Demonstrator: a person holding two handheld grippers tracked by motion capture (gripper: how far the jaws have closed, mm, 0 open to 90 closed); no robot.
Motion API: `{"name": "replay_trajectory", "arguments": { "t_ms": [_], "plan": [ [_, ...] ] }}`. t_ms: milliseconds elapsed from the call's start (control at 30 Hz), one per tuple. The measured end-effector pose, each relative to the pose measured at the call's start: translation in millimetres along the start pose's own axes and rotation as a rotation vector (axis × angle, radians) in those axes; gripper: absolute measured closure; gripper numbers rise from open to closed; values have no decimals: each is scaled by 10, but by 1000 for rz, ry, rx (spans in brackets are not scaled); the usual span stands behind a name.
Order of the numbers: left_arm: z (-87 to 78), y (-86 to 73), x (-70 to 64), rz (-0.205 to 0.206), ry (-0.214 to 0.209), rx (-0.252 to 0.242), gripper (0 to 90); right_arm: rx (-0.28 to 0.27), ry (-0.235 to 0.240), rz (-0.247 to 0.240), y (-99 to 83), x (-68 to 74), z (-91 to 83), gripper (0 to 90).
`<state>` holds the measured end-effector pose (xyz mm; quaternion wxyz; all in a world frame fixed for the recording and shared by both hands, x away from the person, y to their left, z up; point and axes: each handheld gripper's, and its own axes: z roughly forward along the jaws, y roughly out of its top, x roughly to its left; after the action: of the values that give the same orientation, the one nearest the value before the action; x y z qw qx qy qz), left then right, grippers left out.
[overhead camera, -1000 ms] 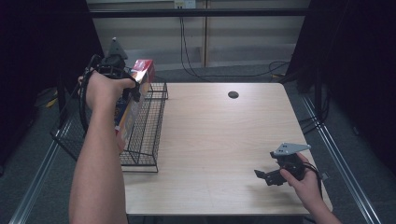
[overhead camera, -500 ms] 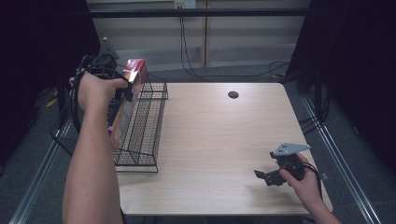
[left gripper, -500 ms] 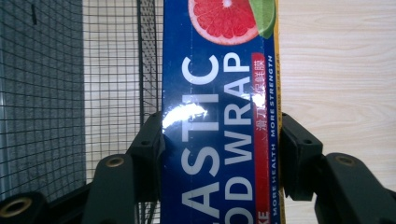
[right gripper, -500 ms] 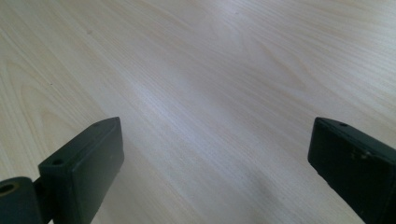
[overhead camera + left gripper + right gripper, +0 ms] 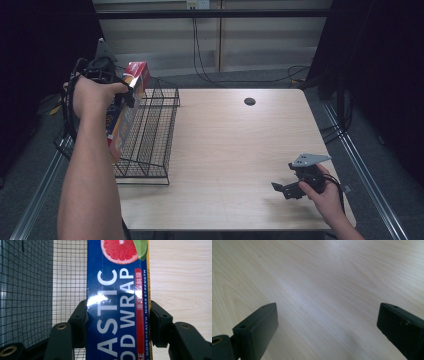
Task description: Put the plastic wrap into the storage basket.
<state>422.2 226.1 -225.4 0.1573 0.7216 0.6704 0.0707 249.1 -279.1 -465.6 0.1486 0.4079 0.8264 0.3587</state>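
**Wrap box being carried over the basket**

Compared with the earlier frame, the long blue plastic-wrap box with the grapefruit picture (image 5: 123, 112) is being shifted a bit further toward the table's left edge, along with the left gripper (image 5: 129, 95). The box is being clamped across its width by the left jaws, both pressed flat against its sides, and it's being held up on end over the left side of the black wire basket (image 5: 150, 135), not resting on anything as far as can be told. The right gripper (image 5: 281, 190) is being parked low over the pale wooden table (image 5: 235, 150) near the front right corner, jaws spread wide with nothing between them. Looks like the carry step is being done; next, the box probably needs lowering somewhere before the jaws get released.
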Motion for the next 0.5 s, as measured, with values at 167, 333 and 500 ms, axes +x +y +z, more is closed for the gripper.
{"name": "replay_trajectory", "arguments": {
  "t_ms": [167, 333, 500],
  "plan": [
    [-4, 1, 30, -18, 6, 1, 445, -5, 1, -7, 5, 1, 13, 34],
    [-8, 10, 92, -24, 2, 5, 444, 6, 2, -1, 6, 11, 14, 34],
    [-9, 12, 143, -18, 8, 1, 444, 5, -1, -1, 6, 8, 22, 34]
  ]
}}
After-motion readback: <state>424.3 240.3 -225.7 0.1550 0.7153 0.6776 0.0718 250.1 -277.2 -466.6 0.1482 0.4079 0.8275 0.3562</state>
